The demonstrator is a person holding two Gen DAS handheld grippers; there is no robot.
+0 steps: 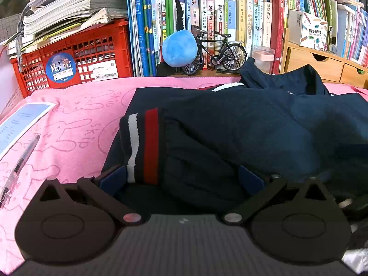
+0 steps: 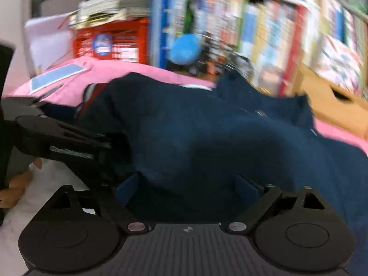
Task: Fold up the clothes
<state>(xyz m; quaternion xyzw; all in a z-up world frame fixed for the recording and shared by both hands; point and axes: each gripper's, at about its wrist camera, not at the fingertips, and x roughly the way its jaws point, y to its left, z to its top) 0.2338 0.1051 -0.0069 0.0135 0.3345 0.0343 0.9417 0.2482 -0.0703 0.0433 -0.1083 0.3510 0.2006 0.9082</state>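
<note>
A navy jacket [image 1: 253, 133] lies spread over a pink towel [image 1: 76, 119]. Its sleeve, with a red and white striped cuff [image 1: 147, 145], is folded across the body. My left gripper [image 1: 181, 179] hovers low over that cuff, its blue pads [image 1: 112, 179] wide apart and open, with fabric lying loose between them. The blurred right wrist view shows the same jacket [image 2: 207, 138]. My right gripper [image 2: 186, 187] stands open over the near edge of the cloth, pressing on nothing. The left gripper [image 2: 57, 133] shows at the left, with a hand [image 2: 13, 188] below it.
At the back stand a red crate [image 1: 76, 57] stacked with papers, rows of books, a blue plush ball [image 1: 179, 48], a model bicycle [image 1: 220, 50] and wooden drawers [image 1: 322, 64]. A blue card [image 1: 20, 122] and a pen [image 1: 20, 163] lie on the towel's left.
</note>
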